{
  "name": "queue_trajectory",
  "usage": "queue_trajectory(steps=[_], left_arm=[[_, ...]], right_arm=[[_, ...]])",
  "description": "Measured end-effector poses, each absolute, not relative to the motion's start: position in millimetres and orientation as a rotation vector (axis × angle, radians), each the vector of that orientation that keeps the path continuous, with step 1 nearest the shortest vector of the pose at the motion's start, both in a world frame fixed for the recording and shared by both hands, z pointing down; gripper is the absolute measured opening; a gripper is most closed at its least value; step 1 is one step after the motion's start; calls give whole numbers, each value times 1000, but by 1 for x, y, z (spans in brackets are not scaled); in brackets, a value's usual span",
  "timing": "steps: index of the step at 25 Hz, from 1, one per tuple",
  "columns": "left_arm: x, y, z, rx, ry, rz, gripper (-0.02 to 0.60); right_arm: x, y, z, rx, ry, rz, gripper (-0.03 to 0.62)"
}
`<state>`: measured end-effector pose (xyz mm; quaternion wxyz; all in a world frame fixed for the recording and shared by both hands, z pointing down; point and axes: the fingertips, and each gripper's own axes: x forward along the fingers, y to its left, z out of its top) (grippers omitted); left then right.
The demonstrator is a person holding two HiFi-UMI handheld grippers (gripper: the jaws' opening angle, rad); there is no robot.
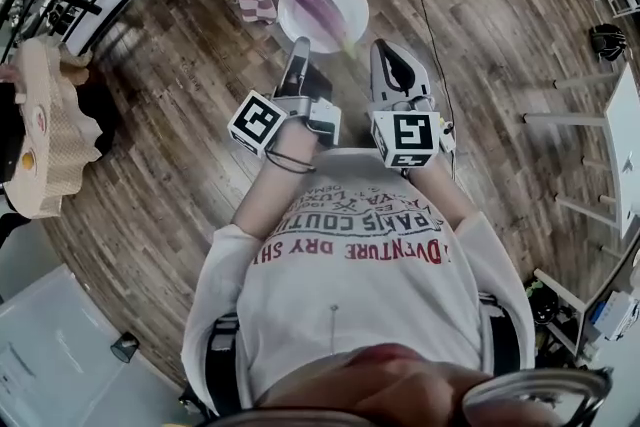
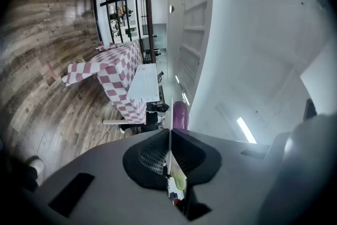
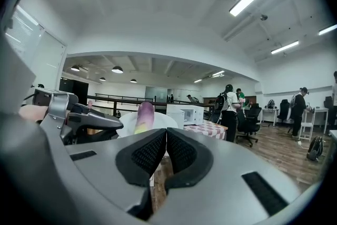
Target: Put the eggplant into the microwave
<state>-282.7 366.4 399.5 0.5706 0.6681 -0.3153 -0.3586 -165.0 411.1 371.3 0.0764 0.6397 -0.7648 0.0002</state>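
left gripper (image 1: 300, 45): rolled on its side, fingers clamped on the rim of a round white plate (image 1: 352, 3), seen edge-on between them in its own view (image 2: 169, 134)
right gripper (image 1: 385, 50): upright, fingers pressed together on nothing (image 3: 166, 131), tips just beside the plate rim
eggplant: long purple eggplant (image 1: 318, 0) lying on the plate, held above the wood floor (image 1: 150, 115)
microwave: white box microwave (image 3: 183, 113) on a red-and-white checked table (image 3: 210, 128), well apart from the plate
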Motion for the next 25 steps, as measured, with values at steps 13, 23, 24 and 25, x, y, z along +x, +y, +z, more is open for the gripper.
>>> queue_trajectory(steps=[13, 23, 24, 25], left_arm=[[-203, 281, 416, 1529, -870, -875, 34], [-61, 190, 417, 1495, -915, -892, 34], [-48, 182, 415, 1495, -908, -900, 34], [-34, 174, 412, 1500, -901, -910, 34]], right_arm=[[-74, 305, 386, 1810, -2433, 61, 26], [83, 207, 377, 1789, -2449, 68, 26], [96, 198, 376, 1787, -2451, 76, 26], [108, 189, 375, 1784, -2452, 76, 26]])
